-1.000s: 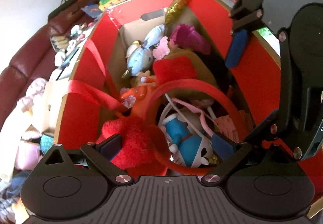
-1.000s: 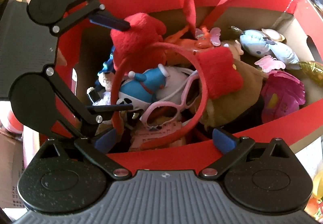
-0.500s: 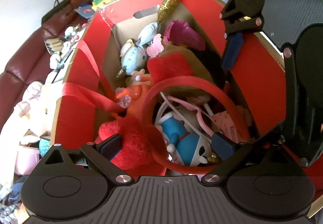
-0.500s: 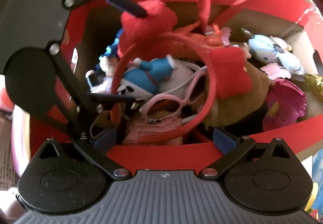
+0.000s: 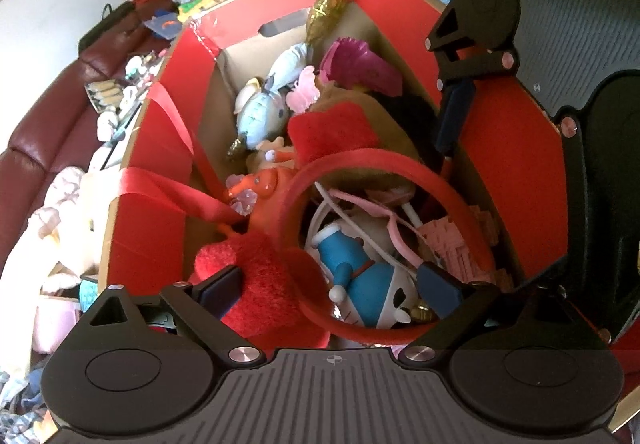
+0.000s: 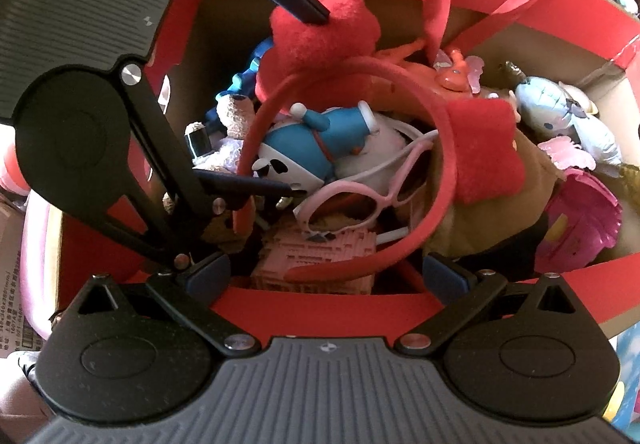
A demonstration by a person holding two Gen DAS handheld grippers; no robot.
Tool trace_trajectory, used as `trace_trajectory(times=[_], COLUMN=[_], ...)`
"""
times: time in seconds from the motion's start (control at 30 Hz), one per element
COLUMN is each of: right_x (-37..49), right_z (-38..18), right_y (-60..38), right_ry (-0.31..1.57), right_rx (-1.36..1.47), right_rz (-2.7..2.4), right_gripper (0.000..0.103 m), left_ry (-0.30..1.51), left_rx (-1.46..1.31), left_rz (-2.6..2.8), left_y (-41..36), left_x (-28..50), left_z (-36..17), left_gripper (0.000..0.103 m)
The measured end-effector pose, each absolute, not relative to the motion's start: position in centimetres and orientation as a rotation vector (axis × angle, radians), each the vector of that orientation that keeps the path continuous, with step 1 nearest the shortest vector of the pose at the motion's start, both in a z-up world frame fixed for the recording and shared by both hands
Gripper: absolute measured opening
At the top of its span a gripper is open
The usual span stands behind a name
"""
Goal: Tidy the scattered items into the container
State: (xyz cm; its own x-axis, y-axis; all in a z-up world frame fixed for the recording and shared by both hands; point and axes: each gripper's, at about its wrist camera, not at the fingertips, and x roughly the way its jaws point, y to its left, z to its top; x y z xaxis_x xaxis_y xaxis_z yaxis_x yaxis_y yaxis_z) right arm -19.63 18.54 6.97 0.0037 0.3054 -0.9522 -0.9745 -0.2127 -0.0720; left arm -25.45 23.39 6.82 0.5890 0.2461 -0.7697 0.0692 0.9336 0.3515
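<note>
A red cardboard box (image 5: 152,236) (image 6: 560,276) is full of toys. On top lies a red headband (image 5: 372,159) (image 6: 448,163) with plush red ears (image 5: 260,284) (image 6: 324,27). Inside its hoop lie a blue-and-white figure (image 5: 360,276) (image 6: 320,139) and pink glasses (image 6: 360,195). My left gripper (image 5: 332,288) is open, its jaws spanning the headband's near end, one finger (image 5: 220,288) against the plush ear. My right gripper (image 6: 328,276) is open over the box's opposite rim. Each gripper shows in the other's view, the right (image 5: 452,119) and the left (image 6: 280,83).
A light blue plush (image 5: 264,107) (image 6: 560,111), a magenta shell toy (image 5: 356,63) (image 6: 580,228), a brown plush (image 6: 492,219) and an orange toy (image 5: 260,183) fill the far half. A dark red sofa (image 5: 36,147) with scattered toys lies beyond the box at left.
Both grippers have come closer to the box and lower over it. The headband and toys have not moved. Both stay open.
</note>
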Motion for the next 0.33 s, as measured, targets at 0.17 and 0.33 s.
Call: trace_trajectory(times=[0.17, 0.33], right_x=[-19.61, -19.73], right_z=[6.69, 6.73], right_y=[18.58, 18.66], right_ry=[0.847, 0.841], right_rx=[-1.151, -1.157], right_rz=[1.465, 1.464], right_gripper=[0.102, 0.102], left_ry=[0.927, 0.922], left_rx=[0.374, 0.377], left_rz=[0.114, 0.114], left_y=[23.25, 23.25], left_x=[-25.54, -25.50], left_z=[6.68, 6.61], left_gripper=[0.095, 0.094])
